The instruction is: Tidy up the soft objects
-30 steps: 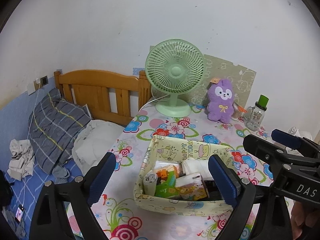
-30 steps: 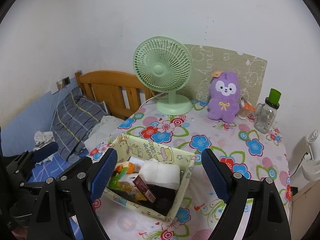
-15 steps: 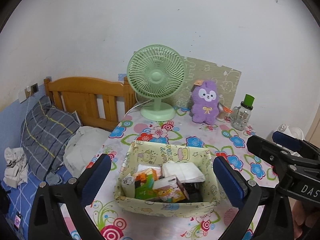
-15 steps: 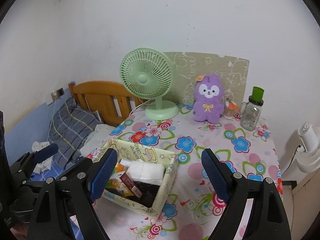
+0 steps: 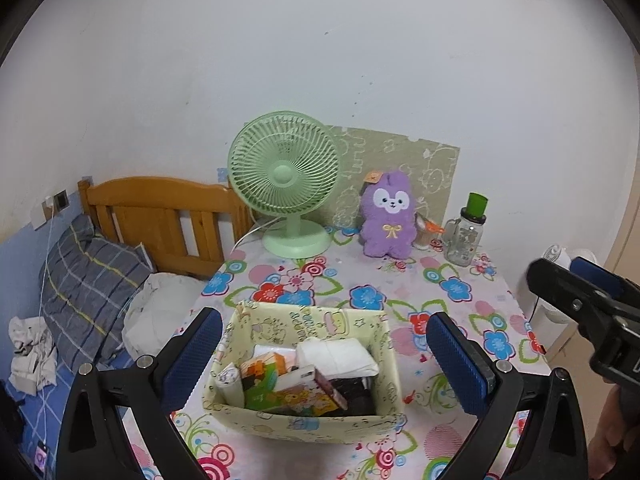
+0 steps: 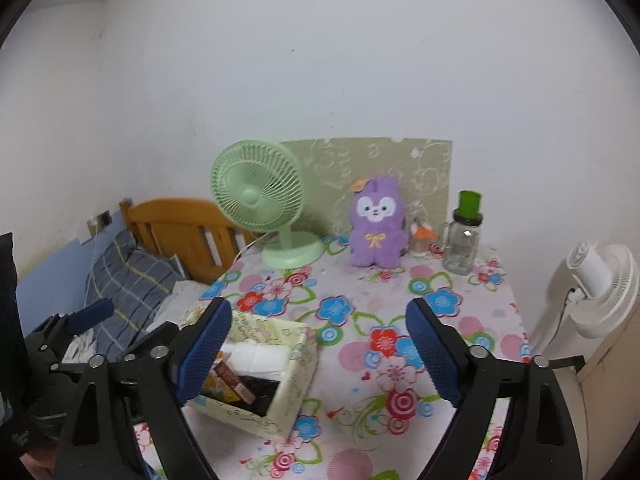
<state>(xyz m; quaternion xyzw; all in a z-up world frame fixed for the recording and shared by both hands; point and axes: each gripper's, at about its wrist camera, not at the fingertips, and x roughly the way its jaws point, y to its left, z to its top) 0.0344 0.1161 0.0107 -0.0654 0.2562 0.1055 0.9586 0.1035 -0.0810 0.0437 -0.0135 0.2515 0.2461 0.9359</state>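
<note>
A purple plush rabbit (image 5: 387, 217) (image 6: 375, 224) sits upright at the back of the flowered table (image 5: 452, 292), against a beige board. A pale yellow fabric box (image 5: 308, 412) (image 6: 288, 384) near the front holds a folded white cloth (image 5: 340, 358), small packs and dark items. My left gripper (image 5: 324, 364) is open and empty, held above and in front of the box. My right gripper (image 6: 320, 354) is open and empty, to the right of the box, well short of the plush.
A green desk fan (image 5: 286, 180) stands back left. A glass bottle with a green cap (image 5: 466, 232) stands right of the plush, a small cup (image 6: 421, 240) between them. A white fan (image 6: 600, 288) stands off the table's right edge. A bed with a grey pillow (image 5: 88, 280) lies left.
Both grippers have pulled back and risen; the table, fan and plush look smaller and farther. The box has slid left in the right wrist view. Both stay open and empty.
</note>
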